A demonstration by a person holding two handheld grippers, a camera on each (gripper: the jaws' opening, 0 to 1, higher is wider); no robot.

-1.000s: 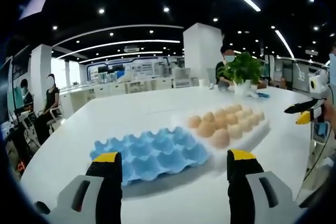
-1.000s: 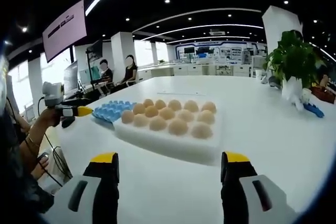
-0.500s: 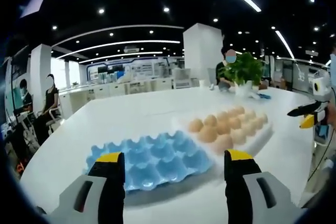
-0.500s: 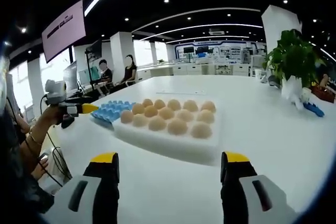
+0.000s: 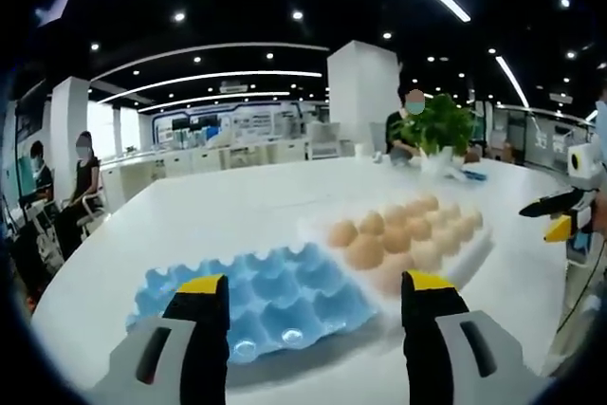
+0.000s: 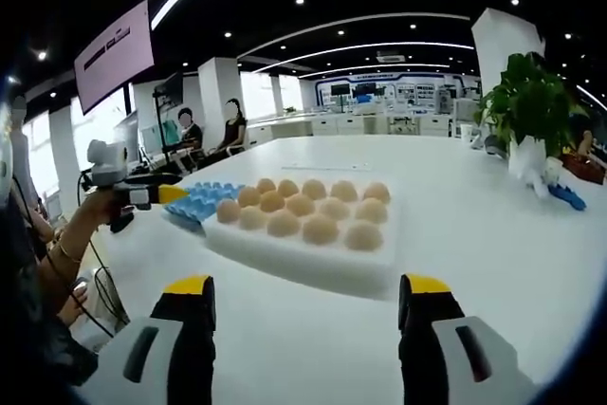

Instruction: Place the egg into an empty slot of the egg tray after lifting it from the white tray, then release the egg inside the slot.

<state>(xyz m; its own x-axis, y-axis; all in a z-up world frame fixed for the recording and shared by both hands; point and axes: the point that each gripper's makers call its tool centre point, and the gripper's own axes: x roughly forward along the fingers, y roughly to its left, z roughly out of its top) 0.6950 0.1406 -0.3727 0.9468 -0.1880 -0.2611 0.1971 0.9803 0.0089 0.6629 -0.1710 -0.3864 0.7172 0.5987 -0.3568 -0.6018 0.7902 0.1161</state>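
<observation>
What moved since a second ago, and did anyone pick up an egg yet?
The left hand-held gripper moved in toward the blue tray; it is open and empty. No egg was picked up. The right hand-held gripper, eggs and white tray stayed put.

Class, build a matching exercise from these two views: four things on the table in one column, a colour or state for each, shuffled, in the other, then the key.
Things
1. moulded egg tray
2. flat foam tray
3. leafy potted plant
4. right gripper

Colour or state
A. green
B. white, bearing tan eggs
C. open, holding nothing
D. blue, every visible slot empty

Pairs: 1-D, 2-B, 3-A, 4-C
</observation>
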